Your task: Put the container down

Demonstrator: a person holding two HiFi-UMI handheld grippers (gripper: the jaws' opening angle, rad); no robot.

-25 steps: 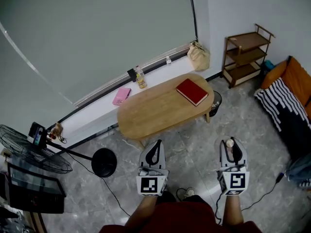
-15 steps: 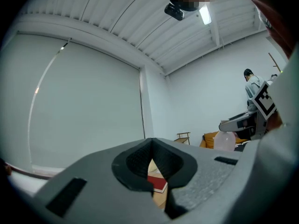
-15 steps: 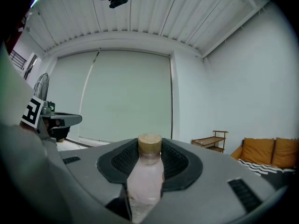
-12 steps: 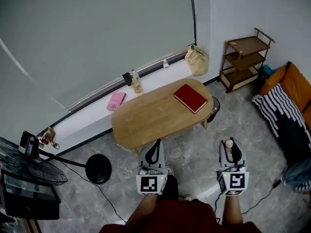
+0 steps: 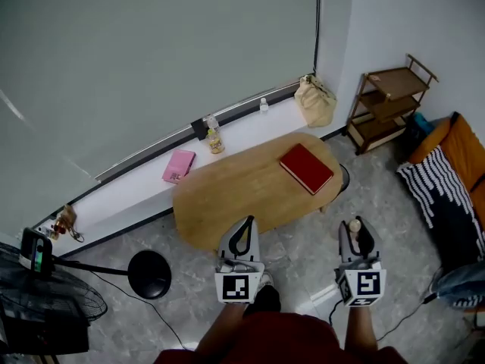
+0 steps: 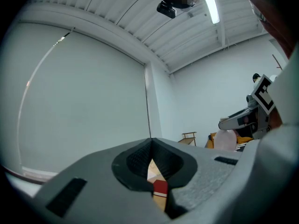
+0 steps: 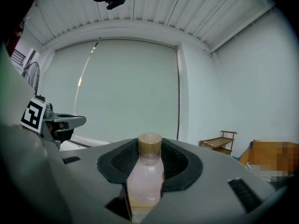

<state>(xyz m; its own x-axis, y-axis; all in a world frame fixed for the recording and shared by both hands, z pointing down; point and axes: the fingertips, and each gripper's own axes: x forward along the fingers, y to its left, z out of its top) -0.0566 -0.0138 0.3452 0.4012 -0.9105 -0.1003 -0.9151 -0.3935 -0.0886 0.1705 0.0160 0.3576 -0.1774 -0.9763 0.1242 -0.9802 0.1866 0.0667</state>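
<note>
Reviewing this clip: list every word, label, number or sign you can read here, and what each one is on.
Nothing here reads as text.
Cubes of left gripper and right gripper: square marker patterns, no letters or digits.
Label on sill bottle: too small to read.
Print on pink book: too small to read.
No print seen on red book or held bottle.

Upright pale, tan-capped container (image 7: 145,171) clamped in right claw (image 7: 148,169).
</note>
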